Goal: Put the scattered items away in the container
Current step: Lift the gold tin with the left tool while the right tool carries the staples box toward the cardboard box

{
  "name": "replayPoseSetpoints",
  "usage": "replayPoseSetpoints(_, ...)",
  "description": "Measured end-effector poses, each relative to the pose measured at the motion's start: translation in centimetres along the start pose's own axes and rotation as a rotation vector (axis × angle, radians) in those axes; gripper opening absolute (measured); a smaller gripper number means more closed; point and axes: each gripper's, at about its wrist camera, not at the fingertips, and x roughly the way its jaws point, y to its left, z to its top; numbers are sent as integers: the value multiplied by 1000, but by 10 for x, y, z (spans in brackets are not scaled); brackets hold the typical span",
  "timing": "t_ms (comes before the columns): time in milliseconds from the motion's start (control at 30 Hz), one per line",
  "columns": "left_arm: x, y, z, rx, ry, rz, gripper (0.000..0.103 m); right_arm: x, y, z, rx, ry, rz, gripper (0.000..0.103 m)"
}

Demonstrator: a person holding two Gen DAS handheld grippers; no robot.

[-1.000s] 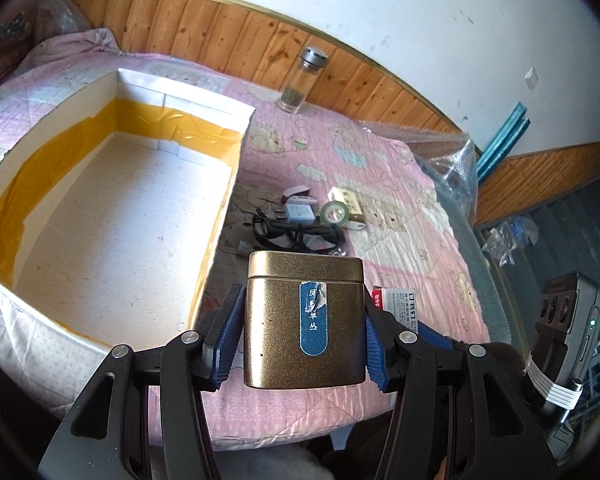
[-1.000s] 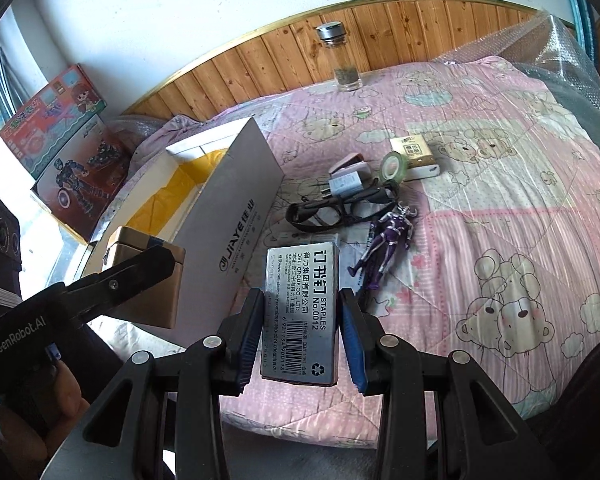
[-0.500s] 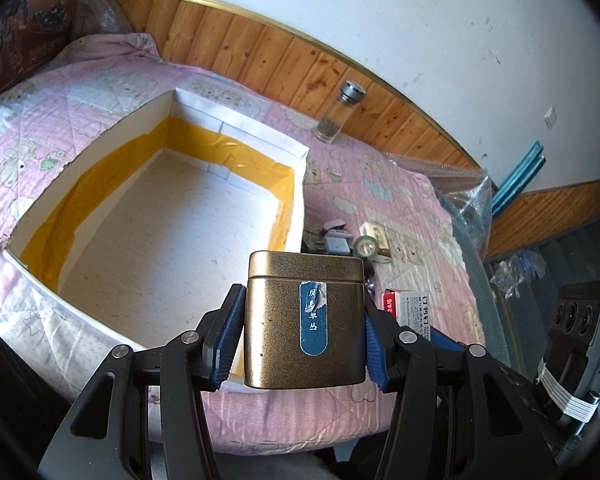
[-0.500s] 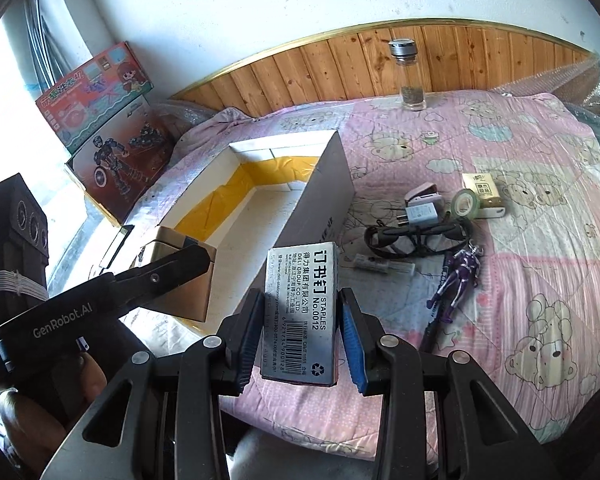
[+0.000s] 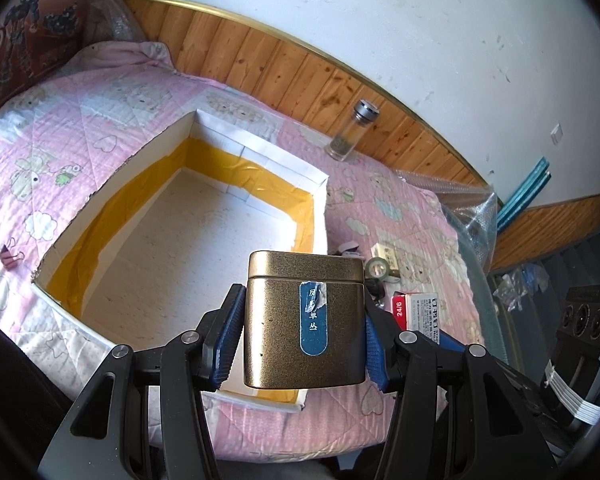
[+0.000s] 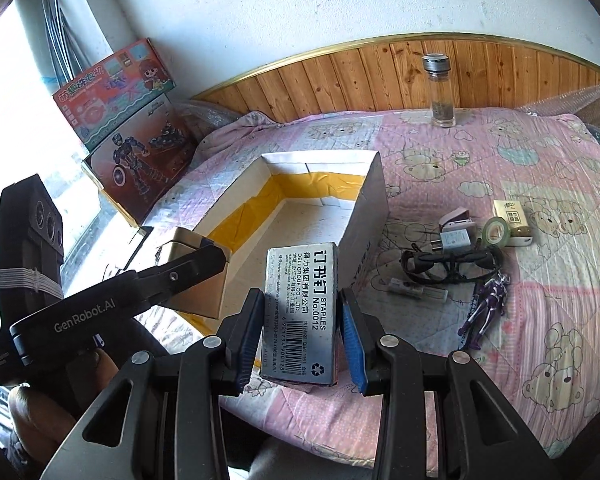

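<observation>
My left gripper (image 5: 304,340) is shut on a gold tin (image 5: 305,320) with a blue label and holds it above the near right corner of the open white box (image 5: 112,184) lined with yellow tape. My right gripper (image 6: 302,320) is shut on a grey staples box (image 6: 300,312) and holds it over the near edge of the same white box (image 6: 370,196). The left gripper with the tin (image 6: 194,272) shows at the left of the right wrist view. Black glasses (image 6: 448,266), a purple figure (image 6: 486,308), a charger (image 6: 454,240), a tape roll (image 6: 497,230) and a small carton (image 6: 512,216) lie on the pink quilt.
A glass jar (image 6: 440,92) stands by the wooden wall panel. Toy boxes (image 6: 132,128) lean at the far left. A pink binder clip (image 5: 10,258) lies left of the white box. Bubble wrap (image 5: 468,204) lies at the bed's right edge. A white tube (image 6: 416,290) lies near the glasses.
Both grippers have lifted and moved left with their loads, from beside the scattered items to over the white box's near edge. More of the box interior shows.
</observation>
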Motion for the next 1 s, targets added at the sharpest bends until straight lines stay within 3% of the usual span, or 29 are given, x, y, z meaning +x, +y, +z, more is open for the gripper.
replayPoseSetpoints(1000, 16, 18, 52, 34, 13, 82, 55, 31, 20, 42, -40, 27, 57, 39)
